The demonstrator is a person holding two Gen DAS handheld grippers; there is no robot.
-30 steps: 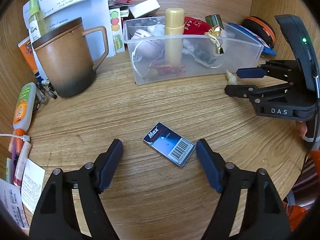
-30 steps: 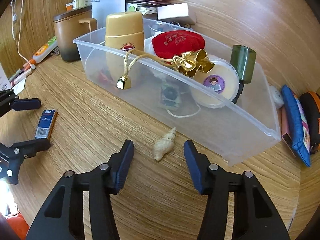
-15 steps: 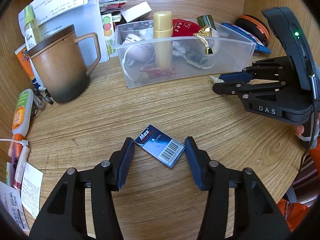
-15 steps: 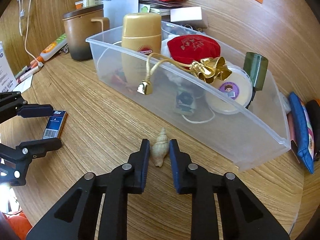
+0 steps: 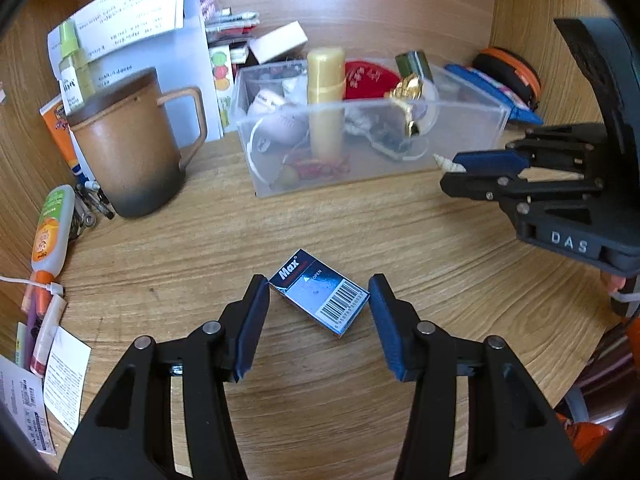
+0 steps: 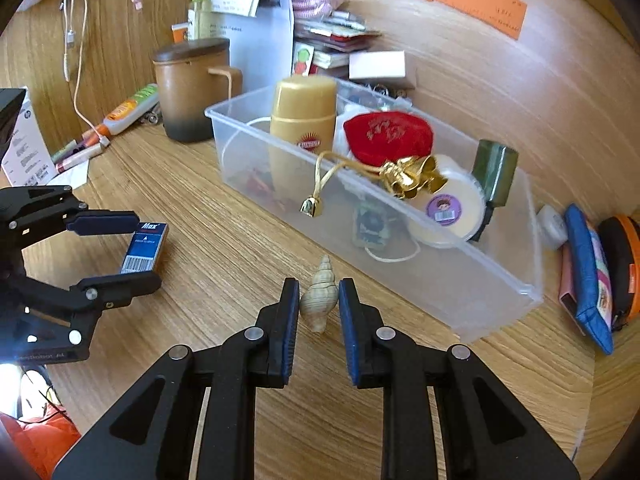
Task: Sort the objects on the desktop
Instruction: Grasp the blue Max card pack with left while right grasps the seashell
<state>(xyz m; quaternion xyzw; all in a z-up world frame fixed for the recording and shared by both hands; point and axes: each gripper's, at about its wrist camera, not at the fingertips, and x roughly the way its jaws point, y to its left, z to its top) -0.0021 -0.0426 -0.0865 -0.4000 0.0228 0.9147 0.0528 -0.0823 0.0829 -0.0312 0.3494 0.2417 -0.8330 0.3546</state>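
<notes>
your right gripper (image 6: 319, 306) is clamped on one small seashell (image 6: 320, 296), cream and spiralled, pointed tip away from you, its sides pressed by both blue pads. it sits just near the clear plastic bin (image 6: 500, 276), in front of the bin's near wall. your left gripper (image 5: 319, 304) is partly closed around one dark blue staples box (image 5: 319, 298), white "max" lettering and a barcode on top; the box lies flat on the worktop (image 5: 360, 224), turned at an angle, with two of its corners touching or almost touching the pads, so i cannot tell whether it is gripped. in the bin you have one gold bottle (image 6: 303, 120), one red pouch (image 6: 388, 136) with a gold cord, one round cream tin (image 6: 452, 208) and one dark green bottle (image 6: 494, 172). to the far left stands one brown mug (image 5: 128, 148).
</notes>
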